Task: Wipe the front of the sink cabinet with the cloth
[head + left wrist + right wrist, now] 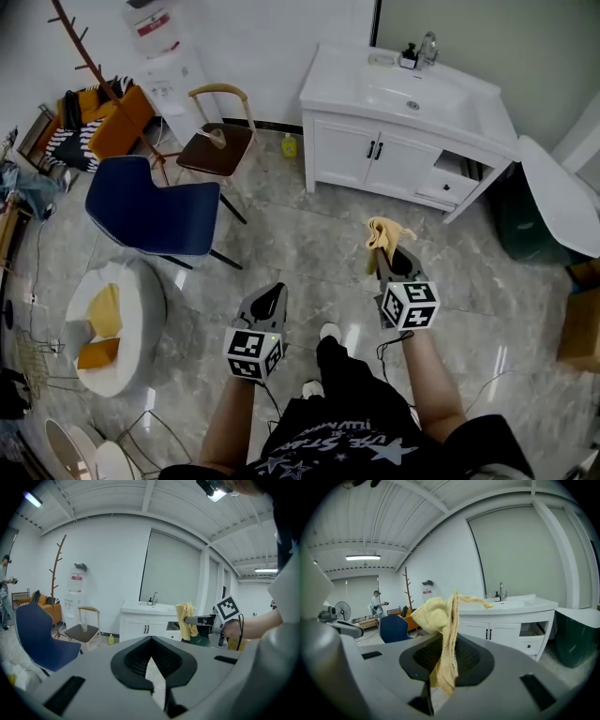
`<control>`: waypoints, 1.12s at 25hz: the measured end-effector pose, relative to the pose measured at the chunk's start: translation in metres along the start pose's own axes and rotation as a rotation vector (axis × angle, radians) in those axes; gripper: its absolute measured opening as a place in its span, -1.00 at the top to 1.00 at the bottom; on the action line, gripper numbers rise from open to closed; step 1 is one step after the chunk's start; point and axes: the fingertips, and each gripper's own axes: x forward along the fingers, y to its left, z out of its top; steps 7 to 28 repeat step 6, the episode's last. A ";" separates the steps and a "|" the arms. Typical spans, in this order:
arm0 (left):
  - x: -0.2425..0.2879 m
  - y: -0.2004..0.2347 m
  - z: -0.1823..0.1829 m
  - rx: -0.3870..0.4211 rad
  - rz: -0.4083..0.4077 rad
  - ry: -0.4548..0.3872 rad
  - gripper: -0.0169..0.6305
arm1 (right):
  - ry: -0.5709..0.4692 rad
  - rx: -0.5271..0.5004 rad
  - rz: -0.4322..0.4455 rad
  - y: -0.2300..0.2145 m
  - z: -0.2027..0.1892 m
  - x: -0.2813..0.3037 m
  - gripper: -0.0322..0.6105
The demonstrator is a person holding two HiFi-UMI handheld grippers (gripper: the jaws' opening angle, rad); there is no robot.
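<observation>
White two-door sink cabinet point(373, 150) with one drawer pulled open, right tool point(386, 255) well in front of it over grey marble floor point(281, 216), jaws clamped on crumpled yellow terry cloth point(384, 232), left tool point(274, 292) farther from the cabinet, jaws together, nothing between them.

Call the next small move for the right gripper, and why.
Probably step closer and carry the right gripper forward toward the sink cabinet. Its jaws are shut on the yellow cloth, so the grip looks done. Bare floor lies between the cloth and the cabinet's front, so wiping cannot start yet.
</observation>
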 end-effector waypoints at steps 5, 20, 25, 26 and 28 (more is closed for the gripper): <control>-0.054 -0.017 -0.020 -0.002 0.017 -0.002 0.91 | -0.013 0.015 0.010 0.031 -0.017 -0.056 0.65; -0.064 -0.020 -0.024 -0.002 0.020 -0.001 0.91 | -0.014 0.021 0.011 0.036 -0.020 -0.067 0.65; -0.064 -0.020 -0.024 -0.002 0.020 -0.001 0.91 | -0.014 0.021 0.011 0.036 -0.020 -0.067 0.65; -0.064 -0.020 -0.024 -0.002 0.020 -0.001 0.91 | -0.014 0.021 0.011 0.036 -0.020 -0.067 0.65; -0.064 -0.020 -0.024 -0.002 0.020 -0.001 0.91 | -0.014 0.021 0.011 0.036 -0.020 -0.067 0.65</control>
